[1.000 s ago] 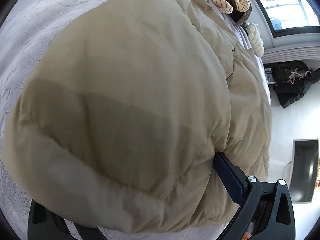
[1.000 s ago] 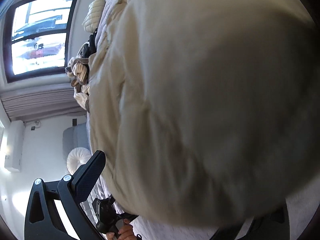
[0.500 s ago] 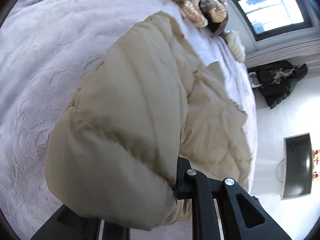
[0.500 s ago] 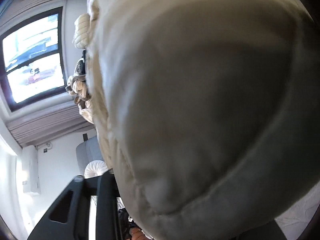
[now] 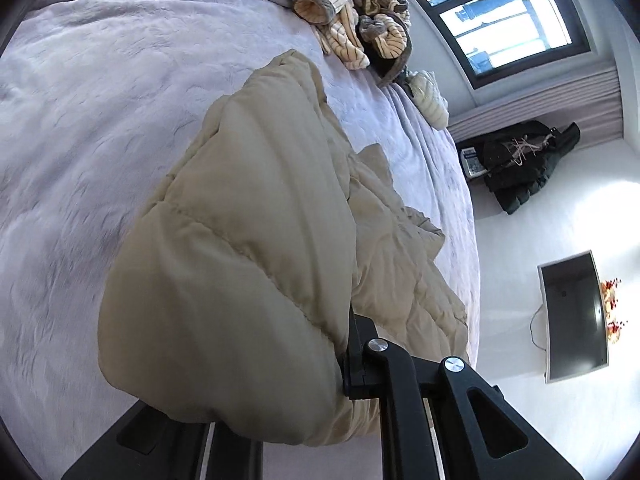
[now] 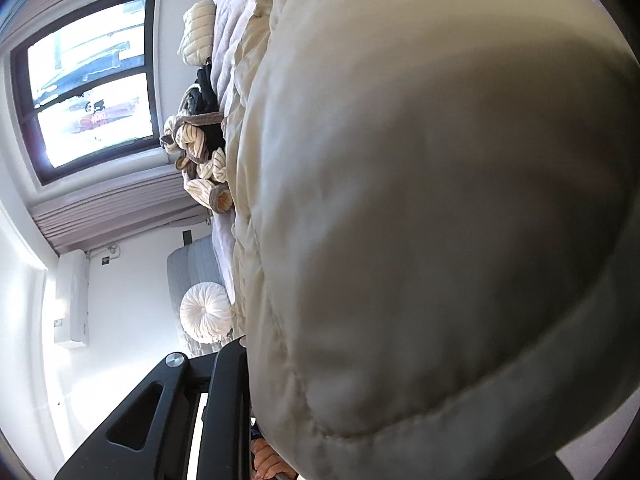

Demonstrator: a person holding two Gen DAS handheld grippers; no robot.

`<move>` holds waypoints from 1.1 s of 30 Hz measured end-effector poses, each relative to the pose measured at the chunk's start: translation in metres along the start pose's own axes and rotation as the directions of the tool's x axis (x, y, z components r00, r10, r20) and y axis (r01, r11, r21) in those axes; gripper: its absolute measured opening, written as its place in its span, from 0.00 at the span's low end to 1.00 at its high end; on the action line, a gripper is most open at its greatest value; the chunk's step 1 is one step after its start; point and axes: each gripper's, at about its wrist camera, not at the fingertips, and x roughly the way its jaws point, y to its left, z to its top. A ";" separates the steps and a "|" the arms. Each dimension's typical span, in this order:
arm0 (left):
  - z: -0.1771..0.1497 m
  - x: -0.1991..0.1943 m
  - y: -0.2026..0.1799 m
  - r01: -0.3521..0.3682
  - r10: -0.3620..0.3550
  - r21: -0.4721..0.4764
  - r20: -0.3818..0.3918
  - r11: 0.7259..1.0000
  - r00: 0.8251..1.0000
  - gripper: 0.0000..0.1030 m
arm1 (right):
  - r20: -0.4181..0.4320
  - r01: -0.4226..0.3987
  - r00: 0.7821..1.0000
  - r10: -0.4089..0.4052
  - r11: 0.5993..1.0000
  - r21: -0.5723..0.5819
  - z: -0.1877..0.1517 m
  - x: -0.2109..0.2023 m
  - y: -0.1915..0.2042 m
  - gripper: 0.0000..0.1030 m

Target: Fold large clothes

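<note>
A large beige puffer jacket (image 5: pixel 256 240) lies on the lilac bed cover (image 5: pixel 88 128). My left gripper (image 5: pixel 280 412) is shut on a thick padded edge of the jacket, which bulges over both fingers and hides their tips. In the right wrist view the same jacket (image 6: pixel 420 220) fills most of the frame. My right gripper (image 6: pixel 360 432) is shut on its quilted hem; only the left finger (image 6: pixel 228 392) shows, the other is hidden under the fabric.
A heap of striped cream clothes (image 5: pixel 352 28) and a cream puffer (image 5: pixel 430 100) lie at the bed's far edge below the window (image 5: pixel 492 12). A black jacket (image 5: pixel 520 160) lies on the floor, near a monitor (image 5: pixel 576 316). A round white cushion (image 6: pixel 206 314) rests by the headboard.
Both grippers closed onto the jacket's edge. The left gripper drew back and up, so the jacket takes less of its view and more bed shows.
</note>
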 end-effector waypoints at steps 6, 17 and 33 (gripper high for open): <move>-0.044 -0.045 0.023 0.028 -0.028 -0.010 -0.042 1.000 0.999 0.15 | 0.005 0.031 1.000 -0.031 1.000 -0.007 -0.020 -0.009 0.009 0.22; -0.118 -0.099 0.075 -0.015 0.019 0.020 -0.206 1.000 0.978 0.15 | 0.010 0.105 0.994 -0.106 0.994 0.031 -0.079 -0.040 -0.014 0.22; -0.126 -0.135 0.109 -0.269 0.294 0.128 -0.251 0.955 0.922 0.51 | -0.022 0.341 0.940 -0.341 0.940 0.020 -0.074 -0.034 0.005 0.58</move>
